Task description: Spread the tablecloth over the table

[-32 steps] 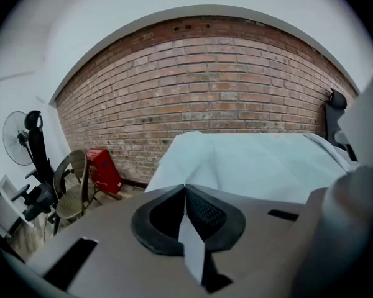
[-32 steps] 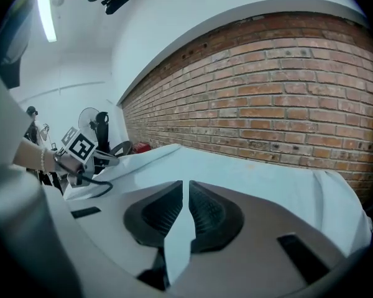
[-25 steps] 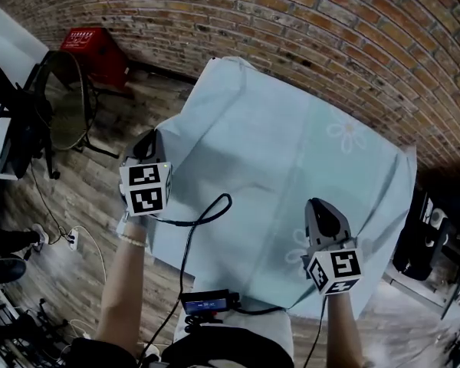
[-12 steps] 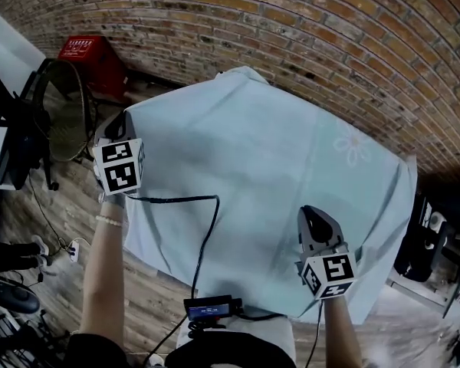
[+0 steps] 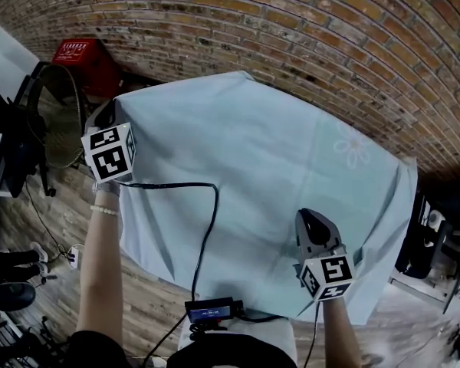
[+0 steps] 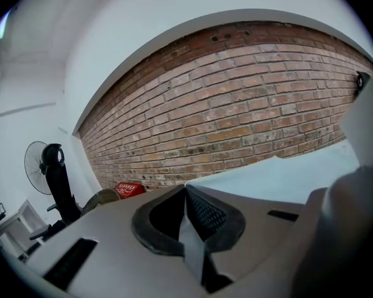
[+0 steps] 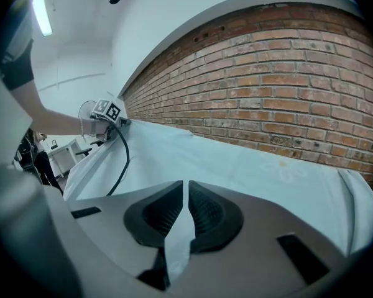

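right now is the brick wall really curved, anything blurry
Head view: the lens bows the brick wall into an arc, all sharp. Left gripper view: same bulge, black corners, pale blur at right edge. Right gripper view: ceiling light glares top left.

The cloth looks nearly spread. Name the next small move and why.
Probably lower both corners and let go: the left gripper and right gripper are each shut on the near edge of the tablecloth, which lies flat with few wrinkles.
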`<state>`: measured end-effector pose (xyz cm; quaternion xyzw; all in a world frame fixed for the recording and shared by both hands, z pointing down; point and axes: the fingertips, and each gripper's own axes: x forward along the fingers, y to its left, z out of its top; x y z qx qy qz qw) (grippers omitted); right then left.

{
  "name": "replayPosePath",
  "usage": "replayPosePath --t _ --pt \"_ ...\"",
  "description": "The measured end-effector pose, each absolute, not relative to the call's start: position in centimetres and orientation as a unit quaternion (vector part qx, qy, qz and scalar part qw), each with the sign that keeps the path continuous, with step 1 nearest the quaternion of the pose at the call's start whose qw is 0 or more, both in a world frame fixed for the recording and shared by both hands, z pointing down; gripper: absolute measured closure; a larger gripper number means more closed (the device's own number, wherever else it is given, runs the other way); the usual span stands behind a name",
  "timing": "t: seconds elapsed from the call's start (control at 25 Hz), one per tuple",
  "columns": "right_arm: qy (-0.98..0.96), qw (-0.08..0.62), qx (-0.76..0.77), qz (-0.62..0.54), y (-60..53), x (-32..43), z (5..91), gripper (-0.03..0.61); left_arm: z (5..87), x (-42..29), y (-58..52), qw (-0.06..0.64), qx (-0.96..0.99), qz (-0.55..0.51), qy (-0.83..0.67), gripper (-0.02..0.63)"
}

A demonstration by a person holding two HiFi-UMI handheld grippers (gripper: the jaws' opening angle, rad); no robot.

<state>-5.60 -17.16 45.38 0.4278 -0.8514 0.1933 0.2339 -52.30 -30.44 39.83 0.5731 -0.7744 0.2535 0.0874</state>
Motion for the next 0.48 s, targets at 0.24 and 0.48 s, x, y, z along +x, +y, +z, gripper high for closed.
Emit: replayPosePath --t 0.24,0.48 --pt "-0.851 0.231 0.431 0.193 -17.9 -6.3 45.2 0.529 38.7 -53.9 -32.2 0.080 0.566 0.241 -0.784 0.598" --pt "-0.845 0.232 0.440 0.197 -17.8 -6.3 45.3 0.529 42.2 -54.0 -31.2 0.089 0.560 0.269 -0.778 0.597"
